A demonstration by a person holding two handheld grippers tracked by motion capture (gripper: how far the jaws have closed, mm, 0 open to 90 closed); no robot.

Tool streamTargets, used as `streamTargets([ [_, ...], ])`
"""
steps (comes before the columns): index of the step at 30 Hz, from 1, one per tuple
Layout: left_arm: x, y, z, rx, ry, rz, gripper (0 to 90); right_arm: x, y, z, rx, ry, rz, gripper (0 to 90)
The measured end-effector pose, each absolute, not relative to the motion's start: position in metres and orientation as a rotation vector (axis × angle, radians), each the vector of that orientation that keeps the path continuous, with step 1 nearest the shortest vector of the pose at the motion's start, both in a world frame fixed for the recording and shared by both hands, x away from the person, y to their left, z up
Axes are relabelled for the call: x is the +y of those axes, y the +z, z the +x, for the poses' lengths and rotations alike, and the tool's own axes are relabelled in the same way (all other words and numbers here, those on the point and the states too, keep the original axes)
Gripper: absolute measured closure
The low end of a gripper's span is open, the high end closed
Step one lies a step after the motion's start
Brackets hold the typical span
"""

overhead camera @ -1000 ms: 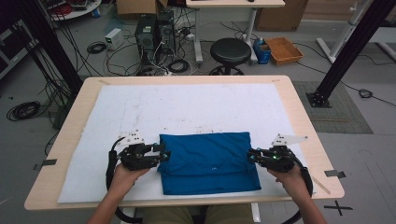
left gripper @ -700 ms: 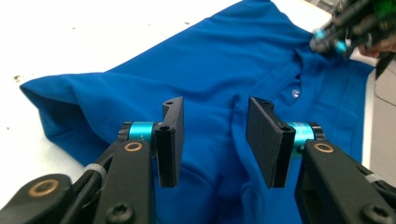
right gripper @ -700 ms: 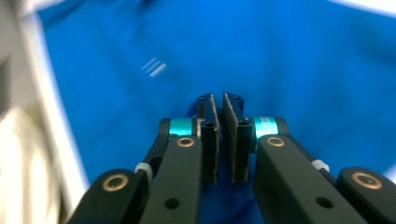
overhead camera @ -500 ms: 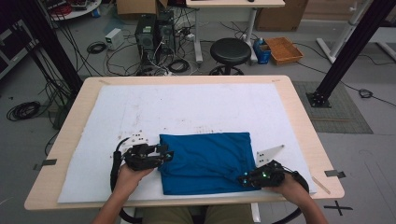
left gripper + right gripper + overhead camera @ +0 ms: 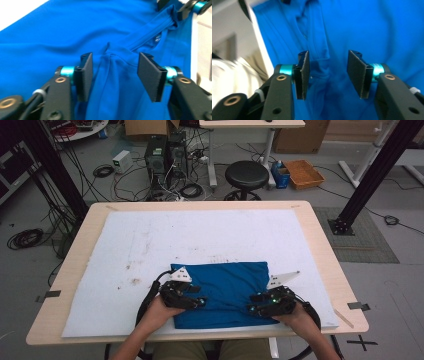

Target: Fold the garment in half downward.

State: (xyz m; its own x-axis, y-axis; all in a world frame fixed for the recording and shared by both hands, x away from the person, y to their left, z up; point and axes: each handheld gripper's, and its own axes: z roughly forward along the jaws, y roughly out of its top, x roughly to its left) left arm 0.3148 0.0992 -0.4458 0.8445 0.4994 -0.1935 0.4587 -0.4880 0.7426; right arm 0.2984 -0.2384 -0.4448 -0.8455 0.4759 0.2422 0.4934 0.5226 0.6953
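Note:
A blue folded garment [image 5: 227, 287] lies on the white mat near the table's front edge. My left gripper [image 5: 201, 302] rests over its front left part, pointing right. In the left gripper view this gripper [image 5: 114, 73] is open, its jaws straddling a raised fold and seam of the blue cloth [image 5: 75, 30]. My right gripper [image 5: 251, 309] sits over the garment's front right part, pointing left. In the right gripper view it [image 5: 328, 72] is open too, with creased blue cloth [image 5: 372, 27] between and under the jaws. Neither holds anything.
The white mat [image 5: 150, 245] covers most of the wooden table [image 5: 75, 285]. The table's front edge [image 5: 260, 50] runs close beside the right gripper, with the person's lap [image 5: 234, 72] below it. A stool [image 5: 246, 175], a computer and cables stand on the floor beyond the table.
Both grippers have left the garment's side edges and moved inward over the cloth. The right one also came closer to the front edge. The garment lies as before.

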Motion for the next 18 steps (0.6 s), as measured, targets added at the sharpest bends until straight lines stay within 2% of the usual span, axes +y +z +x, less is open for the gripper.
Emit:
streamTargets([
  [1,0.099,-0.446,0.315,0.695,0.060,2.158,58.8,-0.238,-0.445,0.300,-2.745,-1.254,-0.866,74.2],
  [2,0.096,-0.446,0.315,0.690,0.110,2.171,68.0,-0.238,-0.444,0.301,-2.741,-1.258,-0.856,79.6],
  [3,0.096,-0.446,0.315,0.690,0.110,2.171,78.3,-0.239,-0.443,0.302,-2.747,-1.272,-0.847,83.2],
  [4,0.097,-0.445,0.316,0.694,0.118,2.161,83.0,-0.239,-0.441,0.303,-2.748,-1.273,-0.851,84.7],
  [9,0.107,-0.443,0.327,0.742,0.106,2.035,85.6,-0.239,-0.439,0.310,-2.776,-1.317,-0.883,86.2],
  [13,0.118,-0.438,0.341,0.813,0.178,1.922,85.6,-0.238,-0.433,0.325,-2.848,-1.419,-0.969,86.4],
  [17,0.120,-0.432,0.343,0.776,0.201,1.877,85.6,-0.235,-0.423,0.337,-2.888,-1.573,-1.011,86.3],
  [18,0.120,-0.427,0.334,0.681,0.173,1.885,85.5,-0.234,-0.420,0.335,-2.877,-1.598,-0.960,86.3],
])
